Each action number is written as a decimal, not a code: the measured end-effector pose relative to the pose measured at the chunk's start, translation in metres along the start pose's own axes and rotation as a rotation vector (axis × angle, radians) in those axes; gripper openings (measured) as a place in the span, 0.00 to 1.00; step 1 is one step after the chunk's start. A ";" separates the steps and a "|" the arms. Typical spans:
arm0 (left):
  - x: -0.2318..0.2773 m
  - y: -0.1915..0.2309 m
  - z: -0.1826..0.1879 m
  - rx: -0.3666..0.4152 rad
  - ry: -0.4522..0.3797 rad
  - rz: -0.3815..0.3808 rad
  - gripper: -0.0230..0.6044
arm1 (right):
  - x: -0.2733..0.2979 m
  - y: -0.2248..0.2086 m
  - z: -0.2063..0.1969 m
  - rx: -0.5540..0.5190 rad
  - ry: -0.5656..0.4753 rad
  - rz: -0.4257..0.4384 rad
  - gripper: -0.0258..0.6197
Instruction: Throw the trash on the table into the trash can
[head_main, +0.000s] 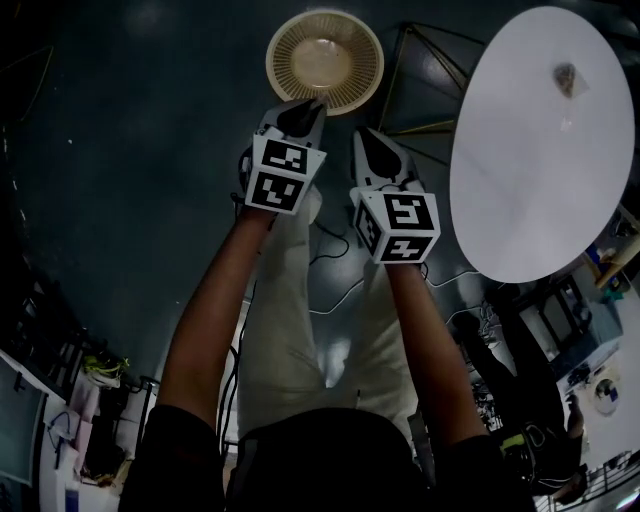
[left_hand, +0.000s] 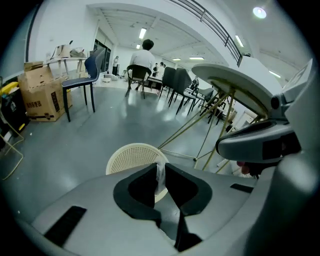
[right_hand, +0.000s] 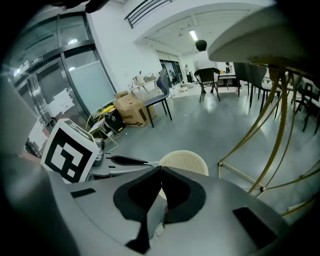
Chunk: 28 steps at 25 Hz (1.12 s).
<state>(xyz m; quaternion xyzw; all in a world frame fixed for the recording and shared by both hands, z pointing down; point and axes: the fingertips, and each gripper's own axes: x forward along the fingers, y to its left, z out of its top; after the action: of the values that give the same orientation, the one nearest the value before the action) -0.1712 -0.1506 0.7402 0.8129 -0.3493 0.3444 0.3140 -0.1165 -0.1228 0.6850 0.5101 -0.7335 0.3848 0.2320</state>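
Our left claw is clenched on a thin, pale wrapper strip, which is pinched between its pads. The strip stands on end, with its long axis running up out of the claw toward the trash can. The can sits on the floor at twelve o'clock, just past the claw tips. Our right claw is clenched tight, jaws touching, just beside the left one. A crumpled scrap lies near the far end of the bench at two o'clock. Any print on the strip is too small to make out, as is the lettering on the cardboard box.
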 end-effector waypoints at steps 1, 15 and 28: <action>0.007 0.004 -0.002 0.000 0.001 0.000 0.13 | 0.006 -0.004 -0.002 0.005 0.004 -0.005 0.07; 0.098 0.034 -0.021 0.036 0.045 -0.021 0.13 | 0.078 -0.042 -0.030 0.080 0.019 -0.053 0.07; 0.123 0.052 -0.047 0.023 0.090 -0.028 0.33 | 0.098 -0.052 -0.042 0.103 0.024 -0.064 0.07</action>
<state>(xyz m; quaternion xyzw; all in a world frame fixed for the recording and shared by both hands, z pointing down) -0.1639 -0.1881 0.8769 0.8051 -0.3193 0.3802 0.3246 -0.1066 -0.1545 0.7987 0.5399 -0.6933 0.4202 0.2263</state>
